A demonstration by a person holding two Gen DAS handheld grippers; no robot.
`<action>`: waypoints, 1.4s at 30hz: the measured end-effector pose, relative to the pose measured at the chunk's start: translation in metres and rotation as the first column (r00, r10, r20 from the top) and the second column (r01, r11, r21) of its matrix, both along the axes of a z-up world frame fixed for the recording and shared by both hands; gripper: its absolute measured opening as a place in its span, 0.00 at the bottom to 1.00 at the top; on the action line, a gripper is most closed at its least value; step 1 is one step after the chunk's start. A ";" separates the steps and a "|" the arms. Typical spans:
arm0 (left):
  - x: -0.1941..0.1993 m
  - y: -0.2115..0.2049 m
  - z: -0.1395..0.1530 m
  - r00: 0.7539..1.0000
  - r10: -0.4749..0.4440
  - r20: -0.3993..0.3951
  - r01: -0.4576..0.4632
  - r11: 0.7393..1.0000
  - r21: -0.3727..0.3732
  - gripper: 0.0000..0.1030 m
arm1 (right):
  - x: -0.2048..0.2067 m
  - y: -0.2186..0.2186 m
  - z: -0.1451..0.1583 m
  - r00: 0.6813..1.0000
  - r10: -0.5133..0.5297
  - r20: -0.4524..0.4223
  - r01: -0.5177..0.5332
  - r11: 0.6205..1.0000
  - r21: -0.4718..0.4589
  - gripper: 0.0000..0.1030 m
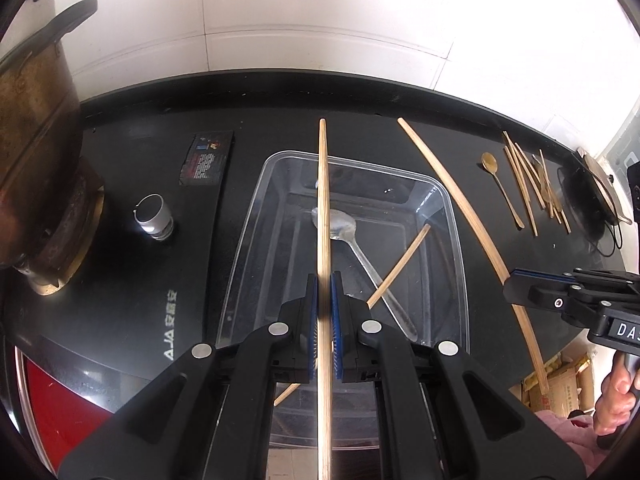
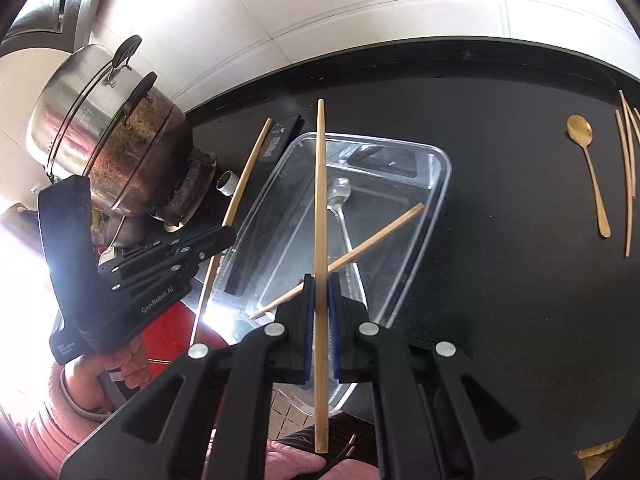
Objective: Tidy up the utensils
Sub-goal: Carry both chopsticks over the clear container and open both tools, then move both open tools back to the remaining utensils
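Grippers: left (image 1: 324, 312) and right (image 2: 319, 312) both black, blue pads (image 1: 312, 320), silver rivets. Chopsticks (image 1: 324, 264) pale tan wood, same for the loose pile (image 1: 532, 182). Tub (image 1: 452, 216) clear plastic. Spoon in tub (image 1: 340, 226) silver; other spoon (image 2: 586, 160) gold. Counter (image 2: 500, 280) glossy black, red panel (image 1: 60, 396) at its front edge. Wall (image 1: 320, 12) white tile. Pot (image 2: 120, 128) steel, lower part stained brown, black handles. Knob (image 1: 154, 210) silver. Sleeve (image 2: 44, 436) pink.
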State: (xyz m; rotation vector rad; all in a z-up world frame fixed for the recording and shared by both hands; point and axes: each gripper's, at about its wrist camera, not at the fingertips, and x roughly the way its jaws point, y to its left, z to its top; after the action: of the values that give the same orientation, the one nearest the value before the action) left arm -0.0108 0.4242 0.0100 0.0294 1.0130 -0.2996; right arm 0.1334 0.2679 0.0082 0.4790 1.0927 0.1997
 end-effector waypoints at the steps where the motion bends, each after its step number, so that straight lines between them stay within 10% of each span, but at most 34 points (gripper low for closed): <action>1: 0.000 0.001 0.001 1.000 0.000 0.002 0.000 1.000 0.000 0.05 | 0.001 0.002 -0.001 1.000 0.004 -0.002 -0.004 1.000 0.004 0.07; 11: 0.007 0.000 0.002 1.000 -0.009 0.000 0.009 1.000 -0.008 0.05 | 0.004 0.004 0.001 1.000 -0.002 -0.010 0.002 1.000 0.020 0.07; 13: 0.022 0.001 -0.003 0.999 -0.002 -0.053 0.001 1.000 -0.030 0.30 | 0.008 0.007 -0.002 0.999 -0.002 -0.033 0.002 1.000 -0.010 0.08; 14: 0.027 0.002 -0.005 0.997 0.015 -0.077 -0.017 0.999 -0.028 0.75 | 0.011 0.010 -0.005 0.999 0.001 -0.048 -0.003 1.000 -0.025 0.17; 15: 0.031 0.005 -0.005 0.996 0.038 -0.078 -0.040 0.999 -0.024 0.93 | 0.012 0.014 -0.008 0.998 0.013 -0.068 -0.016 0.999 -0.041 0.60; 17: 0.034 0.011 0.005 0.996 0.090 -0.017 -0.091 0.996 -0.022 0.93 | 0.008 0.018 -0.007 0.999 0.021 -0.047 -0.025 0.996 -0.082 0.92; 21: 0.041 0.018 0.016 0.991 0.131 0.013 -0.130 0.991 -0.031 0.94 | 0.002 0.020 0.005 0.998 0.065 0.007 -0.060 0.957 -0.284 0.92; 27: 0.047 -0.002 0.014 0.993 0.111 -0.029 -0.114 0.986 -0.119 0.94 | -0.006 -0.024 0.001 0.999 -0.040 -0.024 0.032 0.962 -0.273 0.92; 34: 0.045 -0.095 0.003 0.996 -0.093 -0.012 0.093 0.995 -0.043 0.94 | -0.042 -0.093 -0.010 0.965 -0.250 -0.075 0.228 0.948 -0.221 0.92; 42: 0.031 -0.206 -0.011 0.944 -0.329 -0.020 0.330 0.944 0.017 0.94 | -0.108 -0.183 -0.019 0.866 -0.486 -0.115 0.461 0.867 -0.190 0.92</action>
State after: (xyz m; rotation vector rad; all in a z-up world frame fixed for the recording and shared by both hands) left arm 0.0198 0.2187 -0.0005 0.2166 1.0265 -0.5967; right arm 0.0249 0.0848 -0.0112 0.6161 1.1016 -0.3662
